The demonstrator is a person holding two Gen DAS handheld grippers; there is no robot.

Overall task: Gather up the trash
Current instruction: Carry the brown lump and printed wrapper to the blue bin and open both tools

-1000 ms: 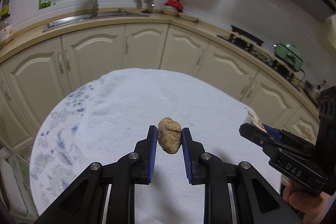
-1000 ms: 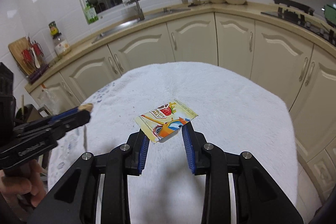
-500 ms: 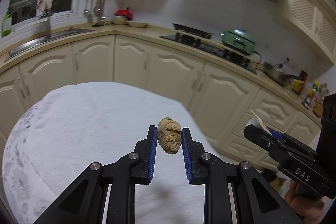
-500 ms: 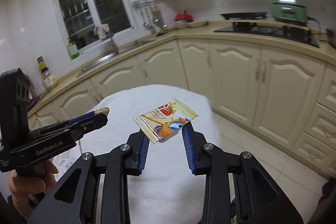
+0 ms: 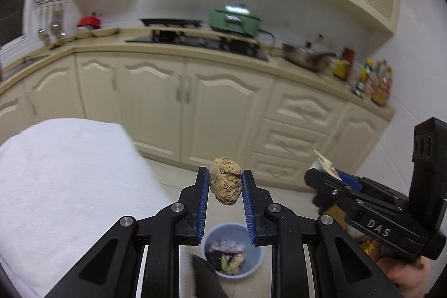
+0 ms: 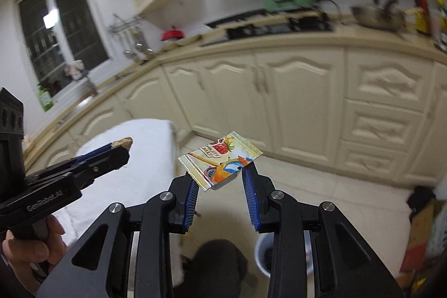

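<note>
Blue rubber pads line the black fingers of two hand-held grippers, both raised in the air in a cream-coloured kitchen. The left gripper (image 5: 225,187) is clamped on a rough, tan lump of trash (image 5: 225,180), pinched upright between its two pads with its lower end hanging free. Directly below it on the pale tiled floor stands a small grey-blue waste bin (image 5: 252,267), its mouth open upward and already holding a jumble of scraps and wrappers. The right gripper (image 6: 219,180) grasps a flat fruit jelly wrapper (image 6: 220,158), printed with a strawberry and orange and blue shapes; the wrapper lies almost level across the fingertips, caught at its two lower corners, and juts forward beyond them. In the right wrist view the same bin (image 6: 261,260) shows low down, mostly hidden behind the gripper's right finger. A dark, blurred shape (image 6: 215,267) sits on the floor beside the bin; what it is cannot be told. To the left of both grippers is a table covered in a white fluffy cloth (image 5: 64,166), its edge near the left gripper. Behind runs a curved row of cream cabinets (image 5: 192,102) under a beige counter, with a black hob (image 5: 195,42), a green pot (image 5: 234,20), a steel pan (image 5: 304,57) and a cluster of bottles (image 5: 368,80) on top.
</note>
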